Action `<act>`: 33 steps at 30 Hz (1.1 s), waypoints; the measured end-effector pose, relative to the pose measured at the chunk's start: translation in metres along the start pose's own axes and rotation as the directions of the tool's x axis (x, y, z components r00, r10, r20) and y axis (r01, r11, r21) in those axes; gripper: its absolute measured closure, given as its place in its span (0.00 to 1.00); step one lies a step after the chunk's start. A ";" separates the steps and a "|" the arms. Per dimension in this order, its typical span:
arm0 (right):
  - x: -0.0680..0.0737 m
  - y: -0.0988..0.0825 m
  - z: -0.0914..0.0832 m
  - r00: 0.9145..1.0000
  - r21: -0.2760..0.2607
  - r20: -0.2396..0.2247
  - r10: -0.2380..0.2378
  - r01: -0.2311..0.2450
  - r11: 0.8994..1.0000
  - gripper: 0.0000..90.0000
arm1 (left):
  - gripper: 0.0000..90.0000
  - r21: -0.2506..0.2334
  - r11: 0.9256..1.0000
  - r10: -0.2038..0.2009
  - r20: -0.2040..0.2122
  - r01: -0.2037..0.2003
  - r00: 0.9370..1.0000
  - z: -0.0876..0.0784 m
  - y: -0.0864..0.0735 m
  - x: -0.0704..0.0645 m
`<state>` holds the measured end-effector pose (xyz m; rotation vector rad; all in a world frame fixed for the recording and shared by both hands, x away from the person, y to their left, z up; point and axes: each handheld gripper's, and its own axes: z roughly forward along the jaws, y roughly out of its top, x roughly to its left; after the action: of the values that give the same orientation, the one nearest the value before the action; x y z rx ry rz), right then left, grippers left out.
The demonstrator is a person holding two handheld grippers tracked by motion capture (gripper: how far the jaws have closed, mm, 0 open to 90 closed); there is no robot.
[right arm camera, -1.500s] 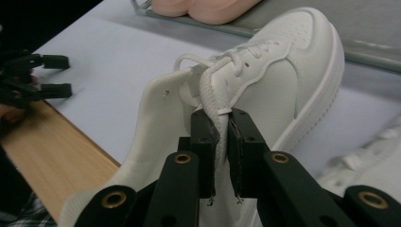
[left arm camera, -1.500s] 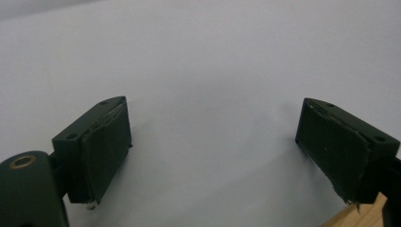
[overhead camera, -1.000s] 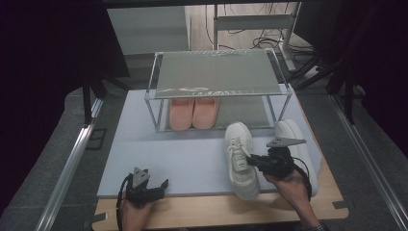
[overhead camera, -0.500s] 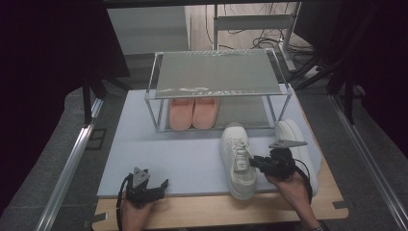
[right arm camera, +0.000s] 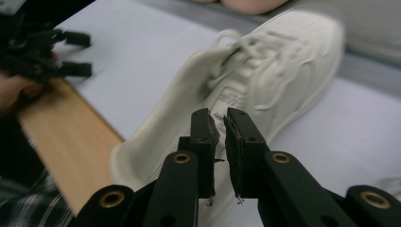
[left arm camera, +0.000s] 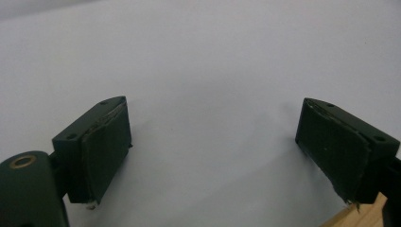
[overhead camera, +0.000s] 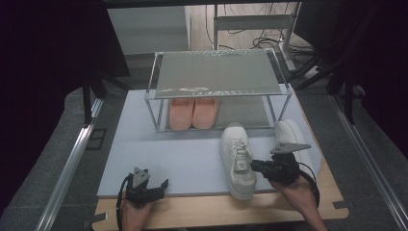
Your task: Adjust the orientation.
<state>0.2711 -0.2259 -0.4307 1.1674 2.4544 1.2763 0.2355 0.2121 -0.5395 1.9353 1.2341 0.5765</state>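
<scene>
While peach slippers [overhead camera: 193,113] sit racked, the right gripper [overhead camera: 255,166] has its fingers nearly shut on a white sneaker's [overhead camera: 237,161] collar – its mate [overhead camera: 292,136] waits behind; left gripper [overhead camera: 165,185] open, idle.

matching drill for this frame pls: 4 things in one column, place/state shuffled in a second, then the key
Things
1. pink slippers
2. nearer white sneaker
3. left tongs
4. right tongs

Place or state
A. jaws wide apart, nothing between them, over the pale mat
B. side by side under the rack, on its lower level
C. jaws almost together, pinching the sneaker's collar
D. on the mat in front of the rack, heel over the wooden board

Pairs: 1-B, 2-D, 3-A, 4-C
</scene>
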 end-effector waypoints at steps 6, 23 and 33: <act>0.003 -0.003 0.014 1.000 0.040 0.005 -0.021 0.020 0.999 0.89 | 0.12 0.000 1.000 0.000 0.000 0.000 1.000 0.000 0.000 0.000; -0.014 -0.009 0.008 0.999 0.041 0.053 -0.008 0.006 0.999 0.99 | 0.12 0.002 1.000 0.002 0.000 -0.002 1.000 0.000 0.000 0.000; -0.028 -0.012 -0.002 0.997 0.035 0.077 0.014 -0.016 0.999 0.98 | 0.12 0.002 1.000 0.002 0.001 -0.002 1.000 0.000 0.000 0.000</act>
<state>0.2830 -0.2502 -0.4442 1.2221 2.4277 1.1727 0.2355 0.2122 -0.5394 1.9383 1.2329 0.5760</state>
